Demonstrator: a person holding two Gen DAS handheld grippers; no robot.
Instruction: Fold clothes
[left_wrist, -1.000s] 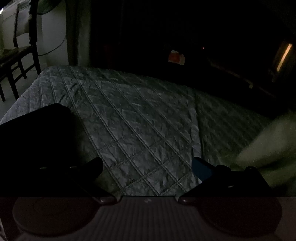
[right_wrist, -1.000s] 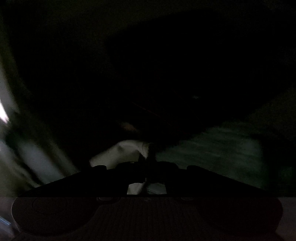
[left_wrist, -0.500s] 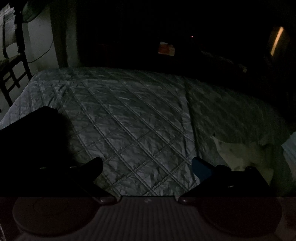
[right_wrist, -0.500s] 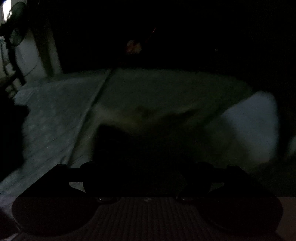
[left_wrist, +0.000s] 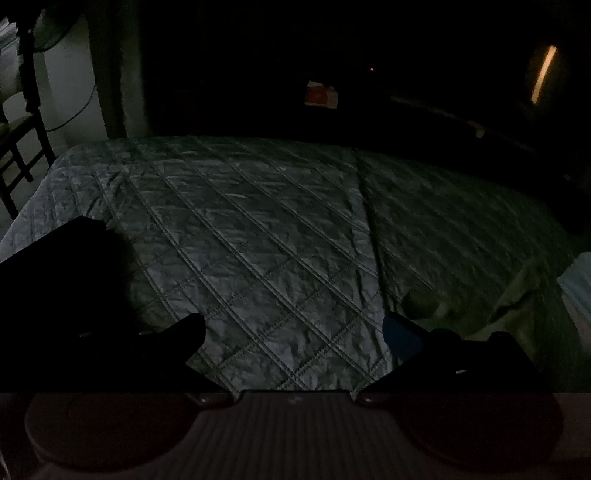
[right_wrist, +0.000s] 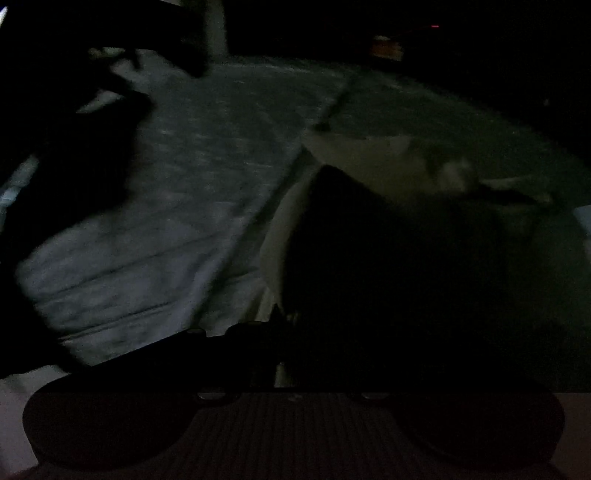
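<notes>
The room is very dark. My left gripper (left_wrist: 293, 332) hangs open over a quilted grey bedspread (left_wrist: 258, 229), with nothing between its fingers. A pale garment (left_wrist: 498, 302) lies crumpled on the bed to its right. In the right wrist view the same pale garment (right_wrist: 369, 158) spreads over the bedspread (right_wrist: 166, 221), and a strip of it runs down into my right gripper (right_wrist: 280, 325). The jaws look closed on that strip. A black mass hides the garment's near right part and the right finger.
A dark bulky object (left_wrist: 55, 280) sits on the bed's near left. A chair (left_wrist: 18, 158) and a fan (left_wrist: 51, 22) stand beyond the left edge. A reddish box (left_wrist: 321, 94) and a lit strip (left_wrist: 543, 74) show in the dark behind the bed.
My right gripper swung from facing the dark room to over the bed, bringing the pale garment down onto the bedspread. The left gripper stayed open and shifted only slightly.
</notes>
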